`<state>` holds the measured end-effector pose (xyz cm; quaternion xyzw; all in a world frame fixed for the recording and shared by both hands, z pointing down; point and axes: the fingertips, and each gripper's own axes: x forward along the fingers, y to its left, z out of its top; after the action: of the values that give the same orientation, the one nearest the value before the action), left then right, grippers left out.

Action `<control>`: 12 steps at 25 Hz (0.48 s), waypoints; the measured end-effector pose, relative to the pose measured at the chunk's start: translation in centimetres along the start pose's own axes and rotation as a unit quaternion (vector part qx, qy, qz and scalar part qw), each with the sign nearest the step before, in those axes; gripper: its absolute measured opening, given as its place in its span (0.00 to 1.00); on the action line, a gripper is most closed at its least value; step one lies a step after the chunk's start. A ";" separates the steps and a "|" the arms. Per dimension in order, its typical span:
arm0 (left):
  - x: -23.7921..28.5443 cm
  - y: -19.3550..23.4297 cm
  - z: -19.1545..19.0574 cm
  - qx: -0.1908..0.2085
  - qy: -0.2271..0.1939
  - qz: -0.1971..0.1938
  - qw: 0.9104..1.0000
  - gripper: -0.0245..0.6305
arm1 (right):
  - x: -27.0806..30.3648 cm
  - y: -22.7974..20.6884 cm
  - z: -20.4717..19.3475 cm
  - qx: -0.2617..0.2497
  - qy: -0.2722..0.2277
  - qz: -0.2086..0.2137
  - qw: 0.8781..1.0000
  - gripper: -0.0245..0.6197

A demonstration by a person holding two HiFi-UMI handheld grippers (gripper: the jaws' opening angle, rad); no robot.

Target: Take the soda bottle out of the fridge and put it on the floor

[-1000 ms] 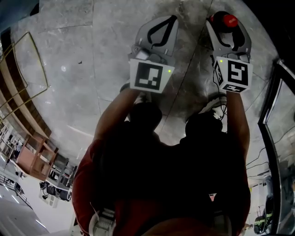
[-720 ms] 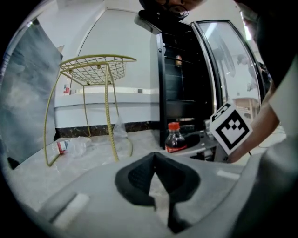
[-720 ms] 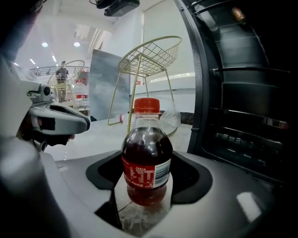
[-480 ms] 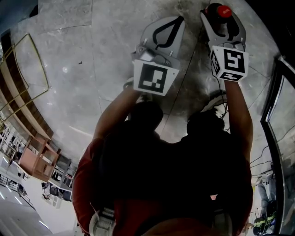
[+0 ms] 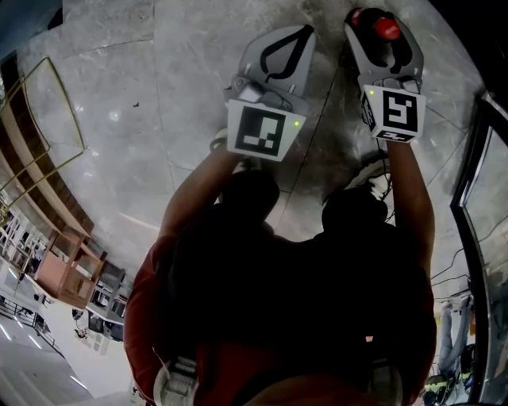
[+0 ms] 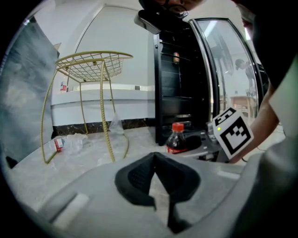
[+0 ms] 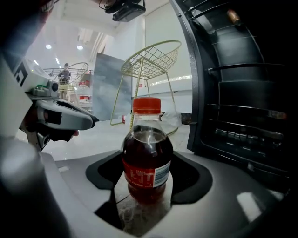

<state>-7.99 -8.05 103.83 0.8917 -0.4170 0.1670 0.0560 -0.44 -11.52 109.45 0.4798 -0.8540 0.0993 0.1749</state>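
The soda bottle (image 7: pixel 147 153), dark cola with a red cap and red label, stands upright between the black pads of my right gripper (image 7: pixel 151 163), which is shut on its body. Its base is right at the marble floor; I cannot tell whether it touches. From the head view, only the red cap (image 5: pixel 386 28) shows between the right gripper's (image 5: pixel 382 22) jaws. My left gripper (image 5: pixel 303 32) hovers beside it on the left, its tips together and nothing held. In the left gripper view, its pads (image 6: pixel 153 157) meet, with the bottle (image 6: pixel 176 142) beyond.
The black fridge (image 6: pixel 181 83) stands just behind the bottle with its glass door (image 6: pixel 228 69) swung open; its shelves (image 7: pixel 242 93) fill the right of the right gripper view. A gold wire stool (image 6: pixel 93 65) and crumpled plastic (image 6: pixel 70 142) sit on the marble floor to the left.
Both grippers have shifted a little farther out from my body. The right one carried the bottle along with it.
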 end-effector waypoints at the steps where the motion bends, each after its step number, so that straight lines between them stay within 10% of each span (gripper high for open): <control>1: 0.0 -0.1 -0.1 0.001 0.002 0.000 1.000 0.04 | 0.0 0.0 0.0 -0.001 -0.002 0.000 1.000 0.50; 12: -0.1 -0.5 -0.2 0.006 0.006 -0.001 1.000 0.04 | -0.1 0.0 0.0 -0.005 0.002 0.000 1.000 0.50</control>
<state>-7.67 -7.60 103.98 0.8913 -0.4151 0.1745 0.0530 -0.33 -11.42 109.44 0.4792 -0.8539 0.0961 0.1790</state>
